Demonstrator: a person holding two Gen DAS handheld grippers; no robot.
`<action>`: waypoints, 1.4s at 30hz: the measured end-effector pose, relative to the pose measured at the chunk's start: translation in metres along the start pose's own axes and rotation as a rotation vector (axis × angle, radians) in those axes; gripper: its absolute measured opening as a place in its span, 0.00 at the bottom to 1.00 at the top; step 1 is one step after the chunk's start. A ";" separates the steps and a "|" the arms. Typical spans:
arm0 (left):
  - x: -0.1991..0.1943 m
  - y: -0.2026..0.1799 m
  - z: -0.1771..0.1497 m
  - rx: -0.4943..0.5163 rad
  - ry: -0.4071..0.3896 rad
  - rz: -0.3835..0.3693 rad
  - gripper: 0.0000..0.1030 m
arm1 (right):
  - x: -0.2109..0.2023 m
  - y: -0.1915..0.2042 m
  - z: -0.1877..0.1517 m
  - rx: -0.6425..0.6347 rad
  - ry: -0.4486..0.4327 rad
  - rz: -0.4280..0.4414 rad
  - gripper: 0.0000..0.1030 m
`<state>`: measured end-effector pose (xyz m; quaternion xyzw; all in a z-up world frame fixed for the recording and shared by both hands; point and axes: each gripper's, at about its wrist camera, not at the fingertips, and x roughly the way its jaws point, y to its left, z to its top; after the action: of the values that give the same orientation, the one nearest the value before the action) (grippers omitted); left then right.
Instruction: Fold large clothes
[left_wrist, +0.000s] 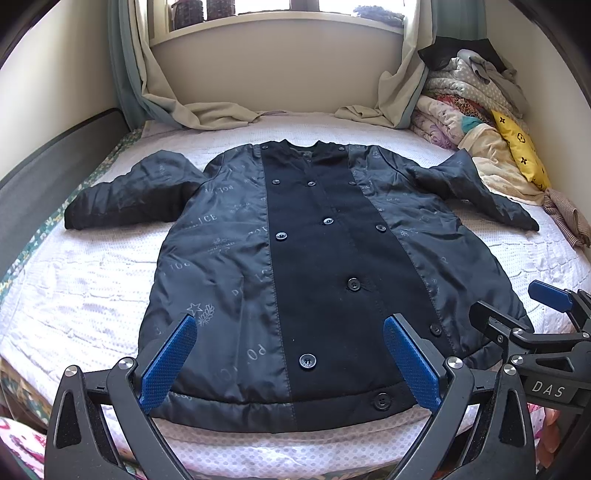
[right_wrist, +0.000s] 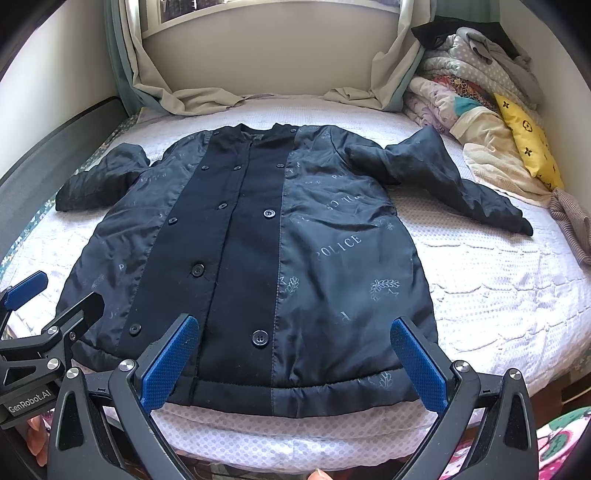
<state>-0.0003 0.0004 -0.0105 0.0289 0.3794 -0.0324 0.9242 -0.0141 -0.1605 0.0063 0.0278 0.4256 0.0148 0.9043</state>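
Lying flat, the coat (left_wrist: 295, 266) runs lengthwise, collar toward the window (left_wrist: 277, 11).

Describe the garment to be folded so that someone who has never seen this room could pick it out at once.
Start from the bed under the window, with its white textured cover. In the middle lies the dark coat, spread flat with both sleeves out. Unlike the pale, patterned bedding pile and yellow cushion at the far right, it is navy, buttoned, and printed with "POLICE".
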 end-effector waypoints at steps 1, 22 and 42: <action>0.000 0.000 0.000 -0.001 -0.001 -0.001 0.99 | 0.000 0.000 0.000 0.001 0.001 0.000 1.00; -0.001 0.002 0.002 -0.005 0.001 -0.001 0.99 | -0.001 -0.003 -0.001 0.006 -0.006 -0.003 1.00; -0.001 0.005 0.001 -0.009 0.001 -0.002 0.99 | -0.001 -0.005 -0.001 0.007 -0.005 -0.006 1.00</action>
<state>0.0004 0.0055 -0.0086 0.0244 0.3799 -0.0317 0.9241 -0.0152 -0.1656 0.0060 0.0296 0.4233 0.0106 0.9054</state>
